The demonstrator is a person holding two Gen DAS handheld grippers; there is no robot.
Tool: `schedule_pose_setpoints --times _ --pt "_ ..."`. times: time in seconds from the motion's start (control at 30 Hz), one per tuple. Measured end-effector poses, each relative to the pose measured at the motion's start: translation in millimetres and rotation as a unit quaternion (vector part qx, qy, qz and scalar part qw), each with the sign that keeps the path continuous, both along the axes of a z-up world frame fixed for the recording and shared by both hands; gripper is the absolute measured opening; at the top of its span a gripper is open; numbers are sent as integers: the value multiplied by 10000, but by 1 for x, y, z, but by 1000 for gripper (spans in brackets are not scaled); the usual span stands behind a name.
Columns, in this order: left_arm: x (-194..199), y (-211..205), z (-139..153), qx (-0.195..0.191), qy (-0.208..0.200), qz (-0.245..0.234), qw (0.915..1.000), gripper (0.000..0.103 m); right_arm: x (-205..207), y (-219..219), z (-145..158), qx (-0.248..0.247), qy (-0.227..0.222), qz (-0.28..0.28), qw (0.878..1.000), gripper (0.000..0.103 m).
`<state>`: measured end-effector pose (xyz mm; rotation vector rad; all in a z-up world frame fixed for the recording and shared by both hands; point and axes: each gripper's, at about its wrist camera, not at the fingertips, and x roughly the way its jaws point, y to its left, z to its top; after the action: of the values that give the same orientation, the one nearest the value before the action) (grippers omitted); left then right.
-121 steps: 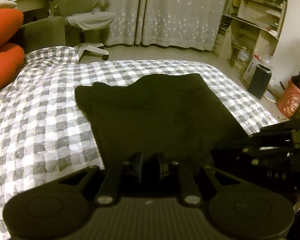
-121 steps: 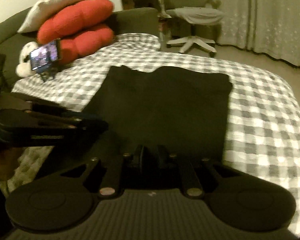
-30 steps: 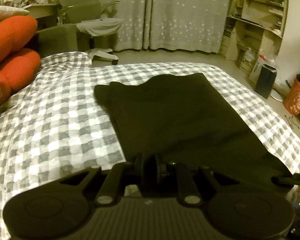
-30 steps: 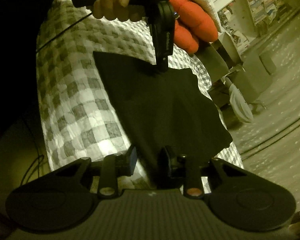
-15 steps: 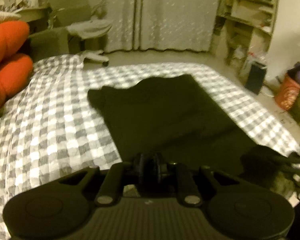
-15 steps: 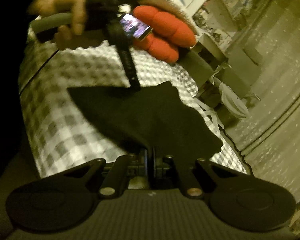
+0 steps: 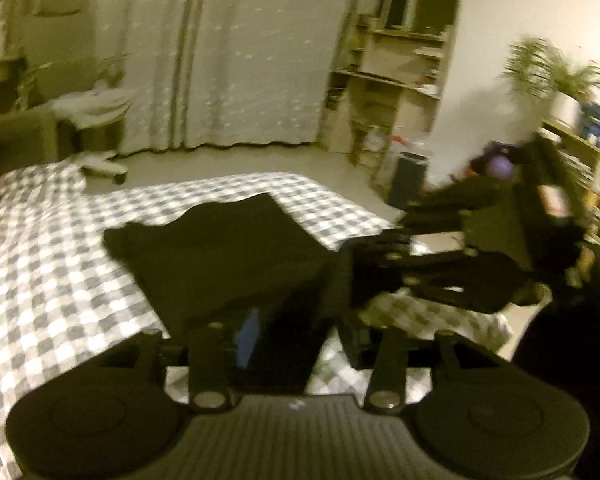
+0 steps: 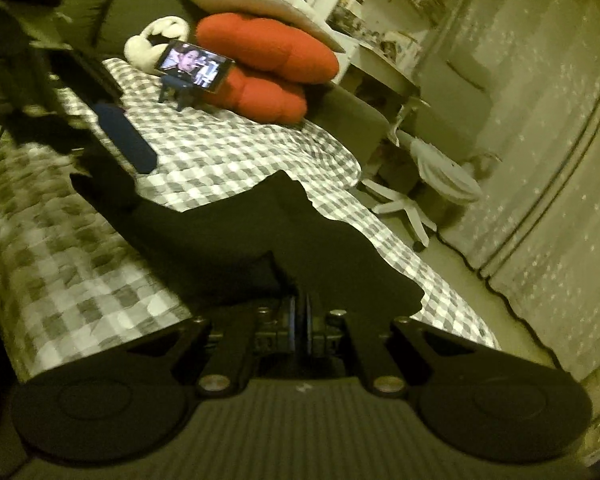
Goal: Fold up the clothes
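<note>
Left wrist view
- Left gripper: lower centre of the frame; its jaws are opening, one finger with a blue pad on the left, the other on the right, a dark strip of cloth between them; pads not pressing it.
- Black garment: centre of the frame, spread on the checked bedspread, its near edge lifted toward the lens.
- Right gripper: enters from the right edge, blurred, its tip at the garment's right edge; its jaw state cannot be read here.
- Background: spotted curtains at top centre, wooden shelves upper right, a potted plant far right.

Right wrist view
- Right gripper: lower centre, fingers pressed together, pinching the black garment's near edge.
- Garment: runs from lower centre up toward the left, raised off the bedspread near the lens.
- Left gripper: upper left, blurred, dark finger above the cloth.
- Phone: upper centre-left, screen lit, on a small stand in front of red cushions.
- White swivel chair: right of centre.
</note>
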<state>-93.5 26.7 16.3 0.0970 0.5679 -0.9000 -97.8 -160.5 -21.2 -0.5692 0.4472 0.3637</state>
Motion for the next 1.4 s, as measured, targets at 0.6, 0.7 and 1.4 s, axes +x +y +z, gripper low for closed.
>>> schedule_pose_setpoints --times 0.6,0.7,1.4 --pt "15 -9 -13 781 -147 667 9946 6 -7 -2 -1 -97 -45 40 9999 5" --pt "16 -9 -14 805 -127 717 9941 6 -14 -4 -4 -184 -47 91 9998 14" --pt "25 6 -4 348 -166 1006 9942 6 -41 -45 17 719 -301 -35 9970 3"
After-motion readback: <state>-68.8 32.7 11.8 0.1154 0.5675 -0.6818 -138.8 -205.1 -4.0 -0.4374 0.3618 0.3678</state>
